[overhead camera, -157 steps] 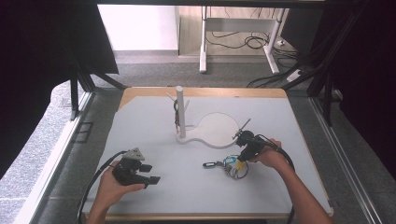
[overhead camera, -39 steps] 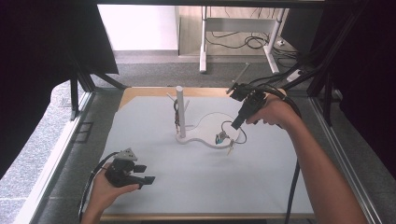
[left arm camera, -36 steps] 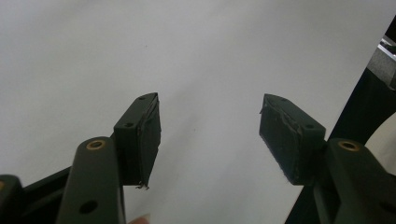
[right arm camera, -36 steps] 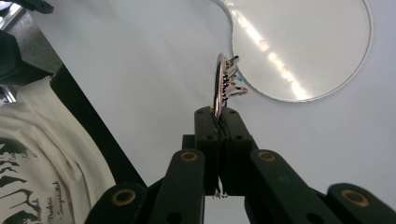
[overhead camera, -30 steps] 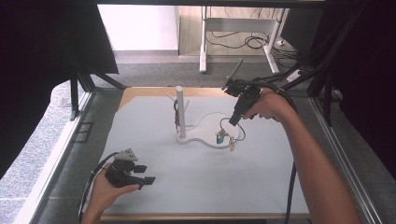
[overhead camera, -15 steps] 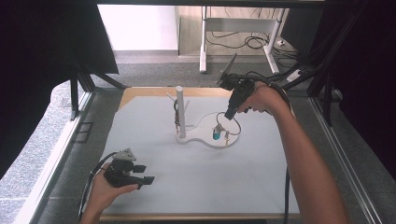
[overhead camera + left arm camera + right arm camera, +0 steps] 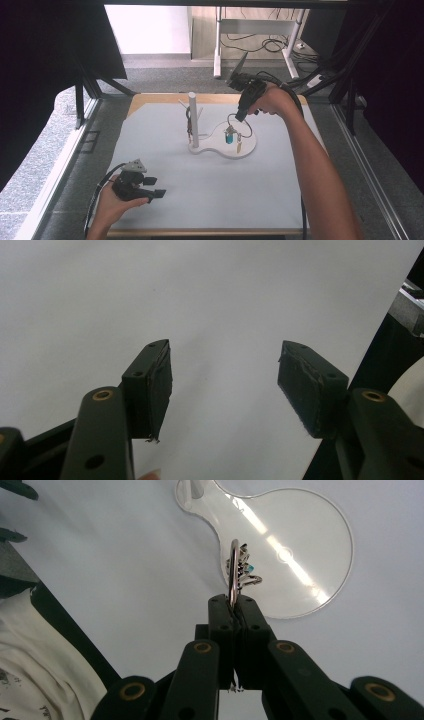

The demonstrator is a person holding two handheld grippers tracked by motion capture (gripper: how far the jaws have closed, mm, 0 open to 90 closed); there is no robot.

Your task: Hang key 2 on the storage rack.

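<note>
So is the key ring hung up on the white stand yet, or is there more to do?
Not yet. Done: the key ring is off the table, pinched in the shut right gripper, its blue charm dangling over the stand's round base. In hand: carrying it toward the white post. Left: probably hooking the ring on a peg and letting go. The left gripper rests open near the table's front edge.

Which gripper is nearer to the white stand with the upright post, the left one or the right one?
Right. The right gripper hangs over the white stand, holding a key ring above its round base. The left gripper rests far away, near the table's front edge.
</note>
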